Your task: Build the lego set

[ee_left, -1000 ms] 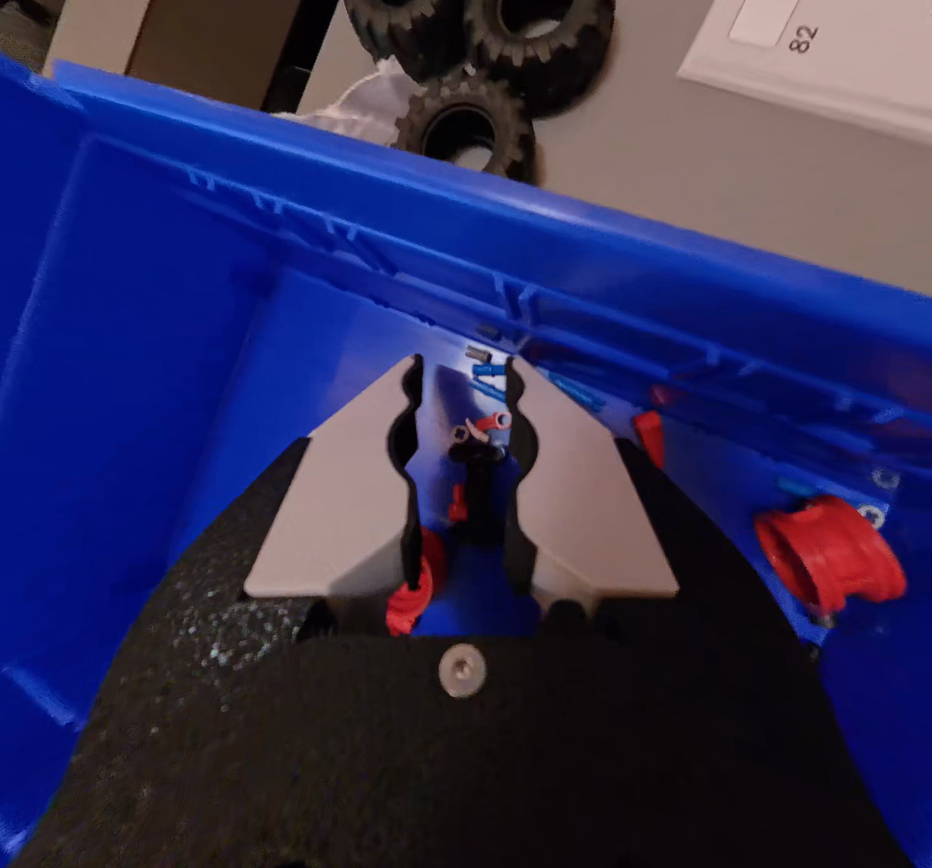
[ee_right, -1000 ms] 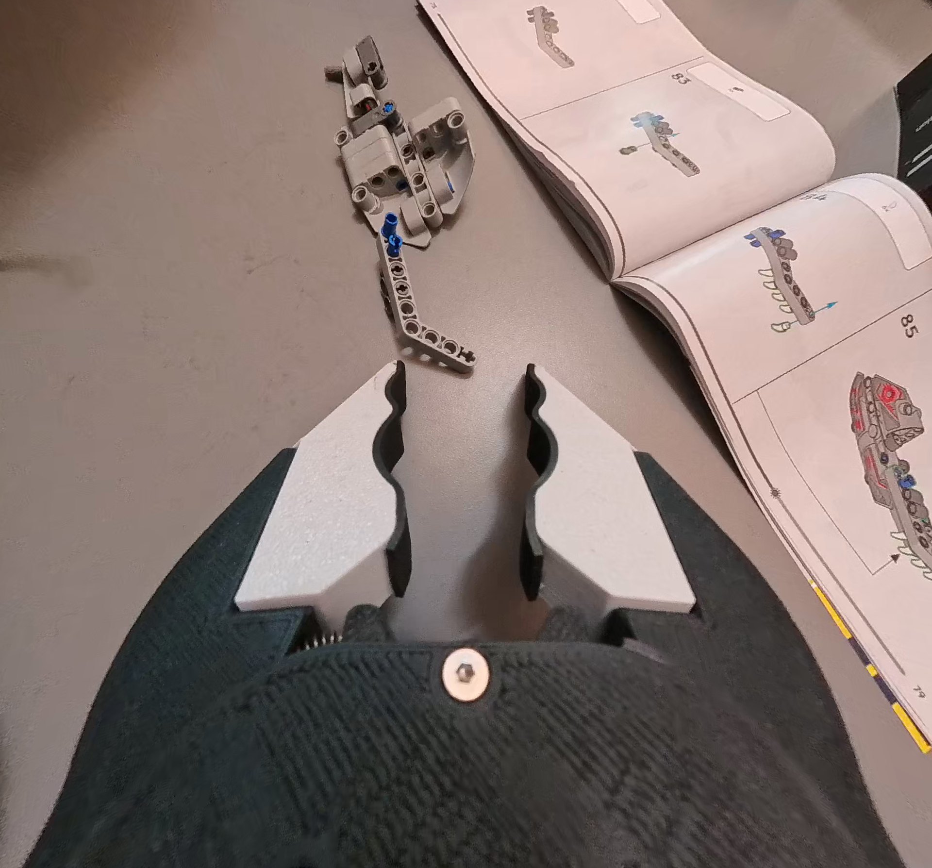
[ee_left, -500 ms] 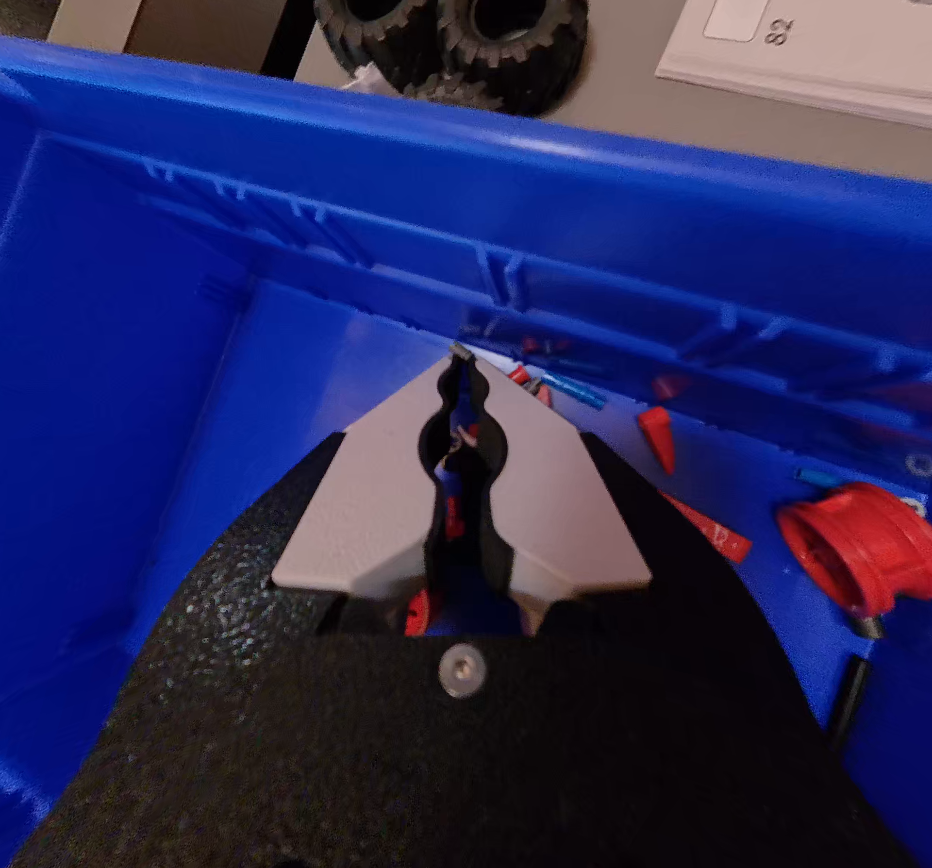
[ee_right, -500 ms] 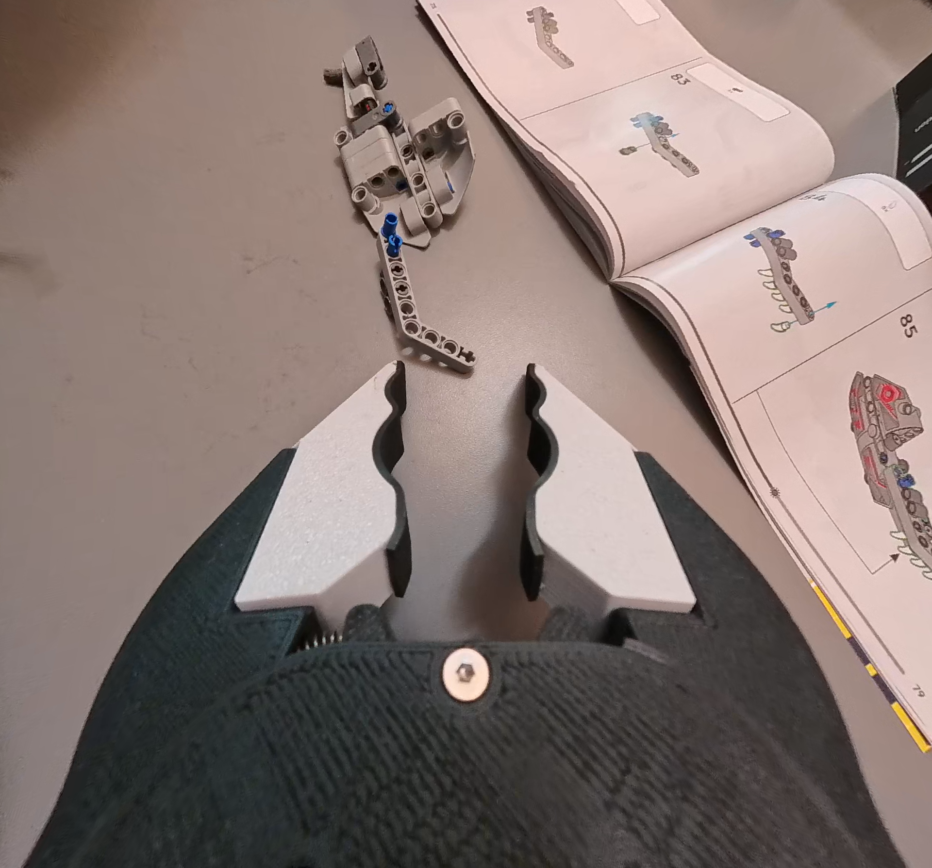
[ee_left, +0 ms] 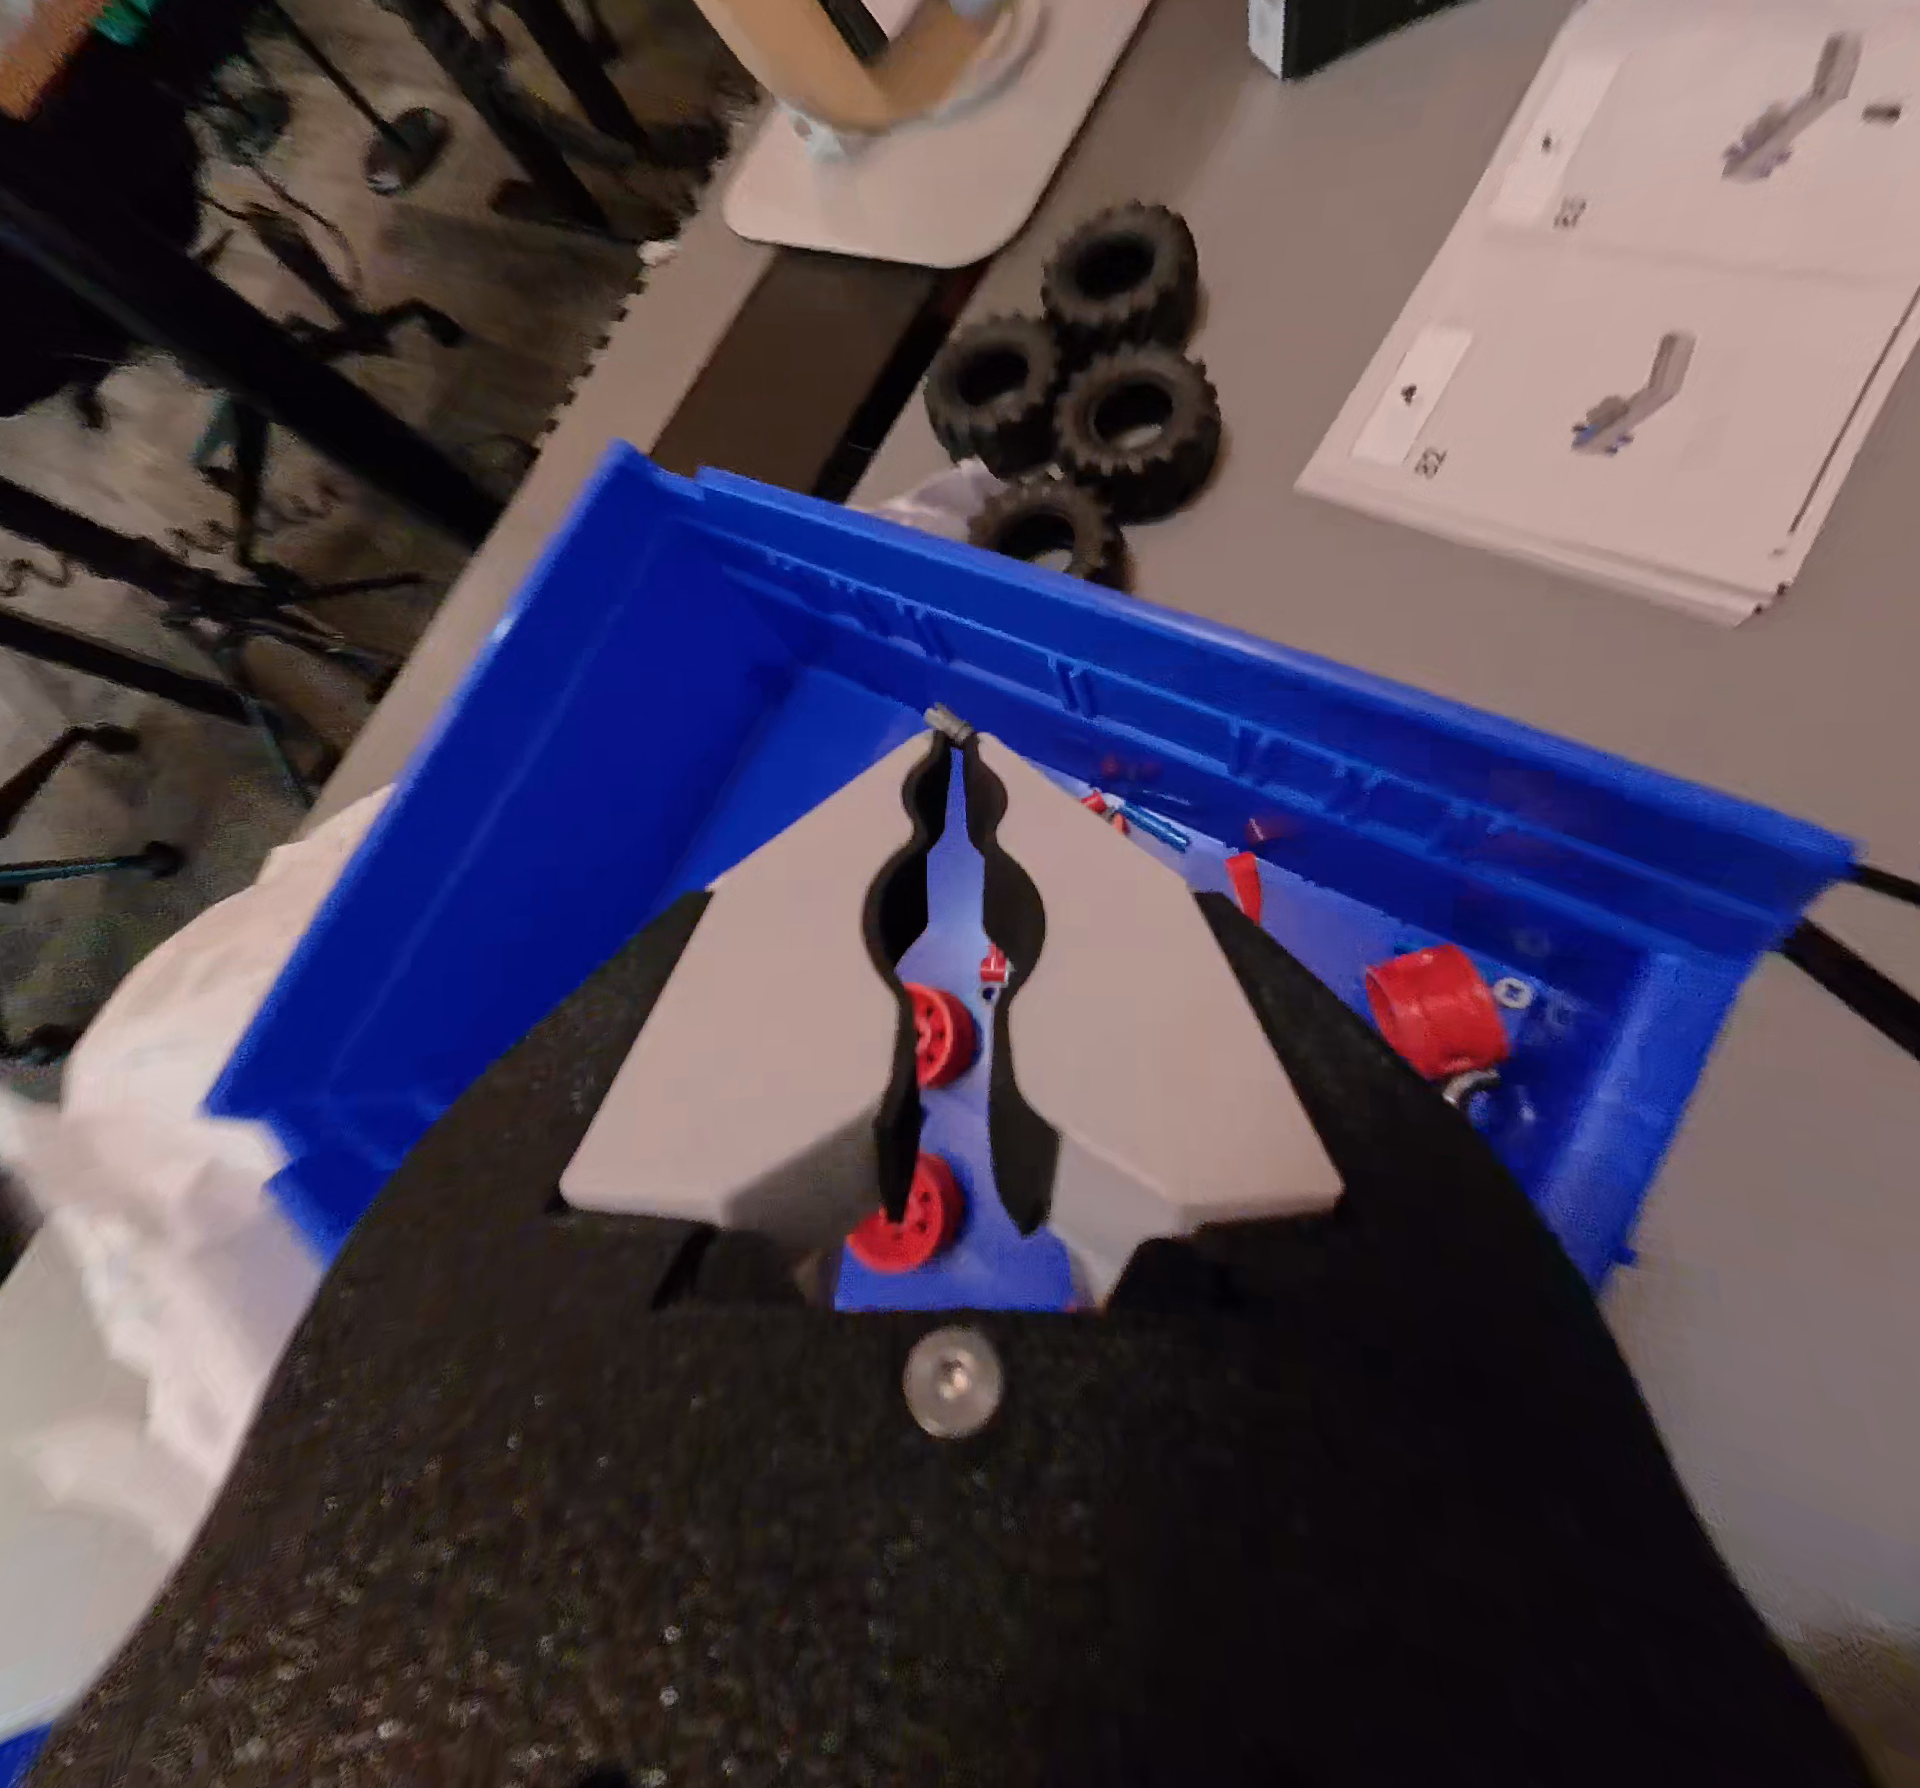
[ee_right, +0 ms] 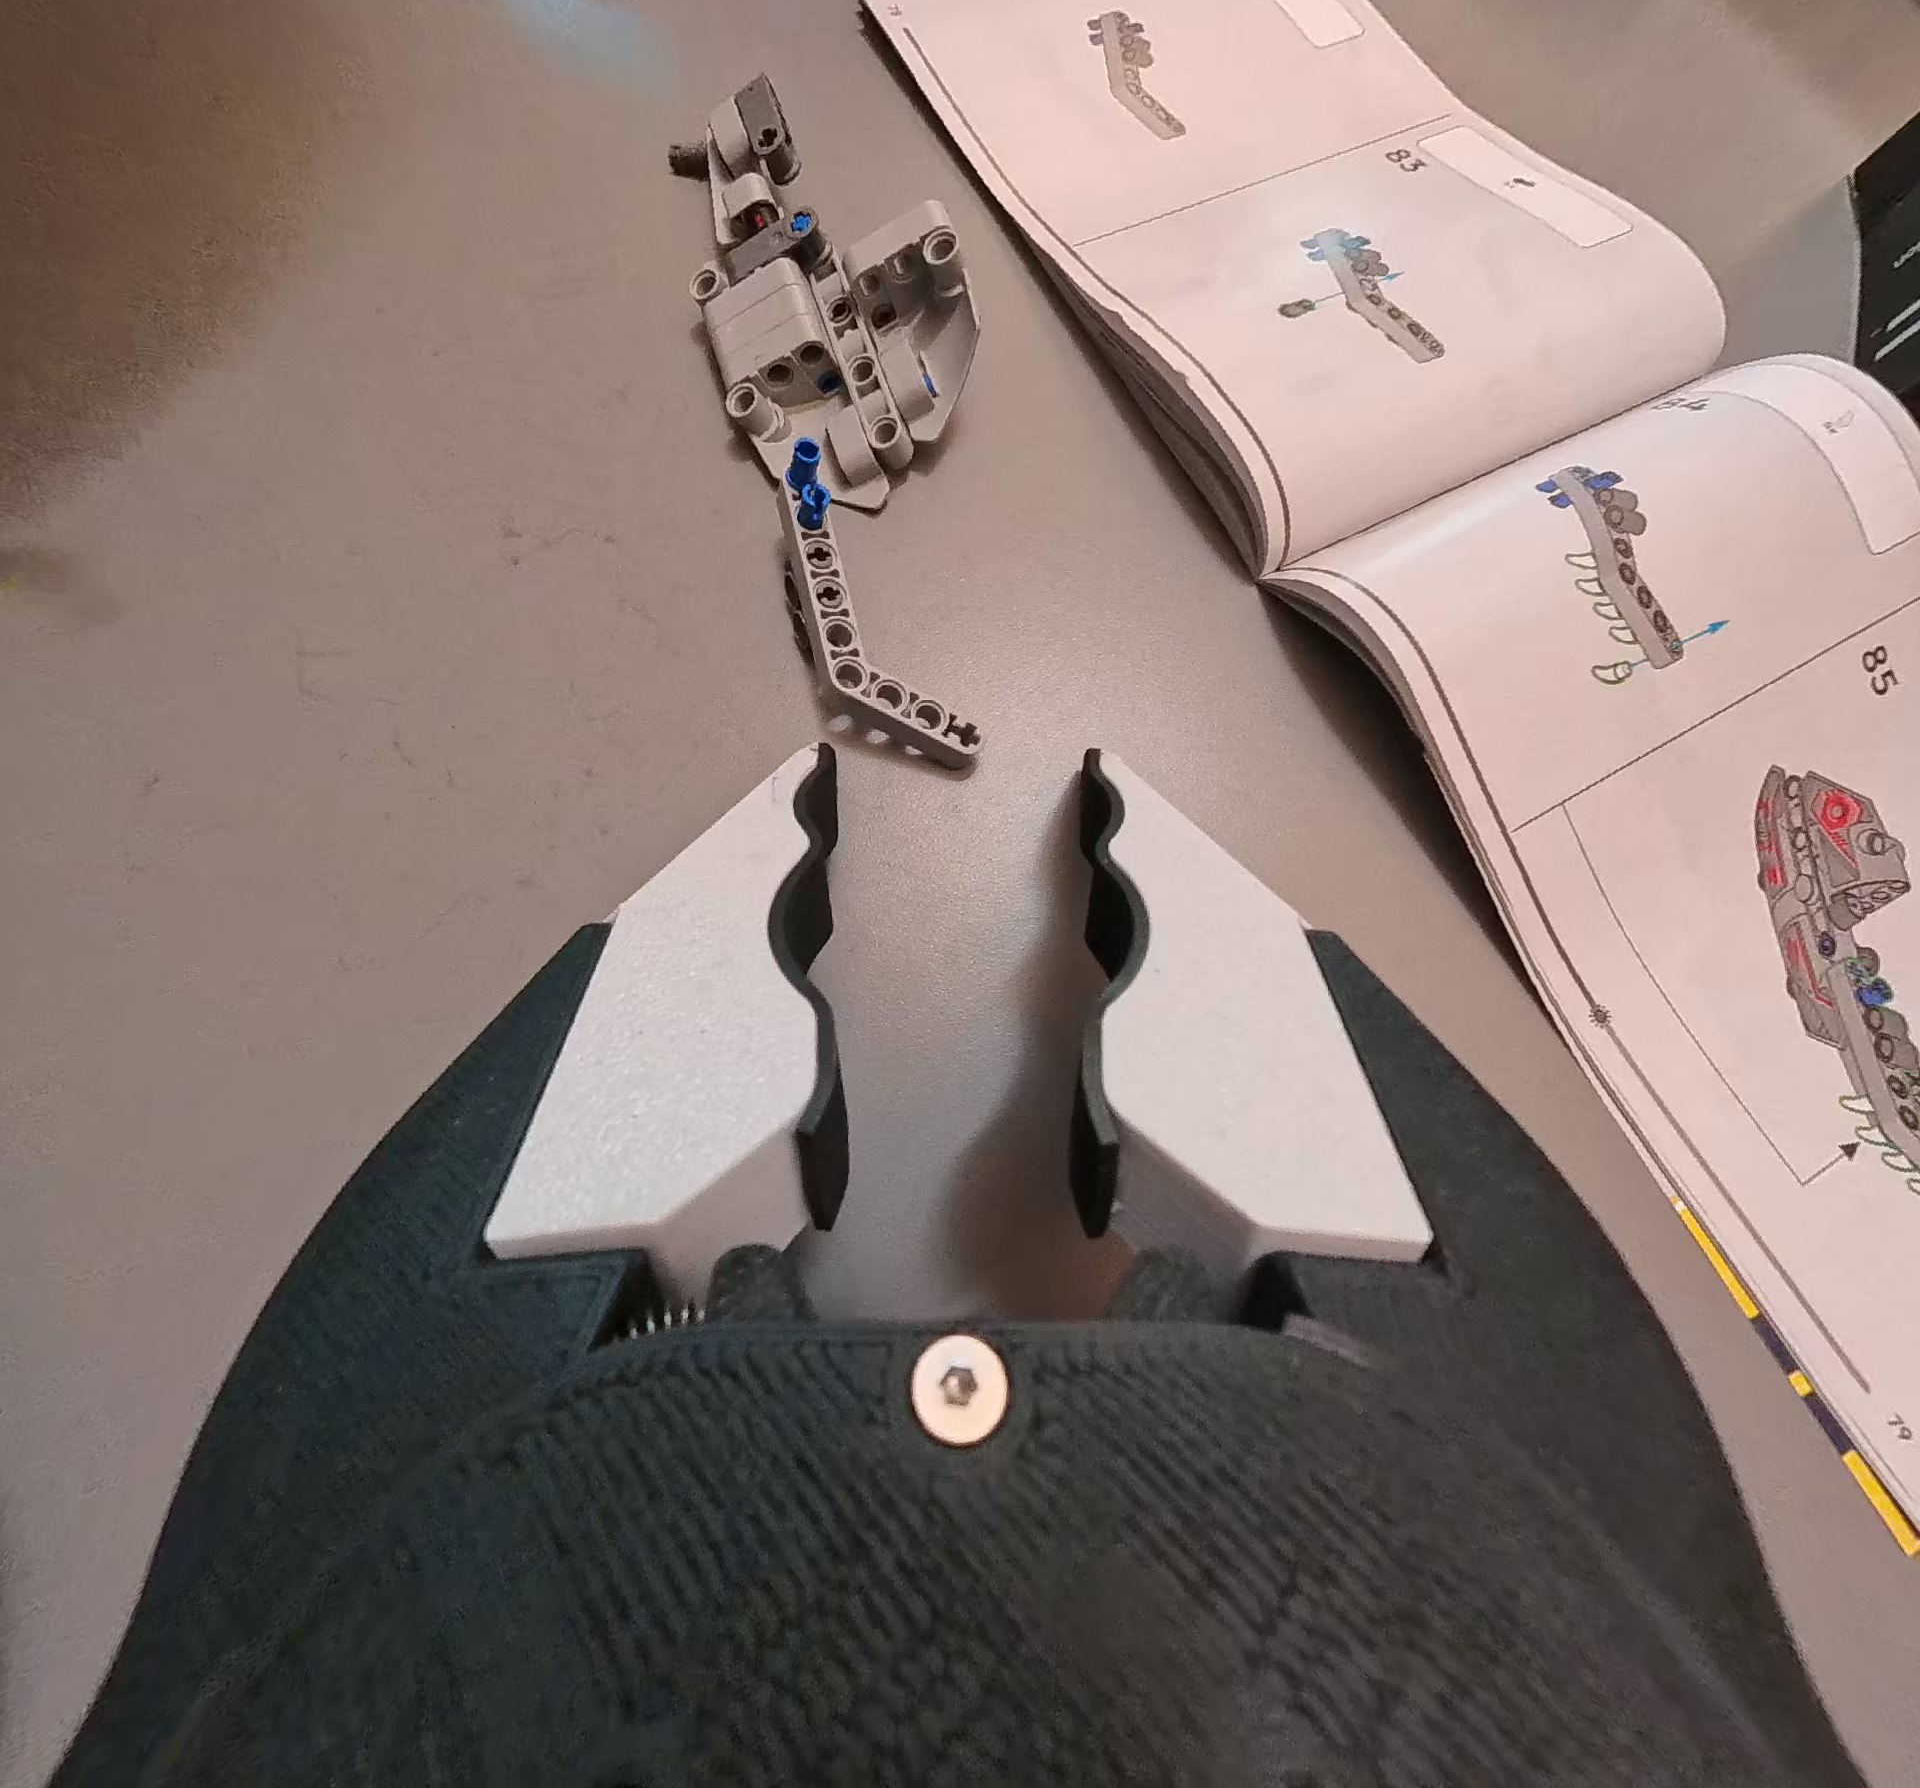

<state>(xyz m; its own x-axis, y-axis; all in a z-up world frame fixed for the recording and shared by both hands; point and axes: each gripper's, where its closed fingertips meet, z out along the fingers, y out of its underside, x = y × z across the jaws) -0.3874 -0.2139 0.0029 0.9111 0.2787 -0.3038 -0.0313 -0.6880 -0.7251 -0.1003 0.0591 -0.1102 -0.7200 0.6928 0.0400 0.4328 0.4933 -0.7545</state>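
Blue bin (ee_left: 540, 803) below; left hand-held gripper (ee_left: 949, 739) pinches a tiny blurred grey piece (ee_left: 947, 722).

Left gripper pinched closed, right gripper spread wide.
The left gripper (ee_left: 950, 736) has its tips clamped on a small grey pin (ee_left: 947, 722) (only the very ends meet), held raised and angled downward. The right gripper (ee_right: 951, 764) sits low and level, jaws parted, holding nothing.

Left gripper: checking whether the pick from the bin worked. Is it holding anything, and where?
Yes. The left gripper pinches a small grey pin at its very fingertips, above the blue bin.
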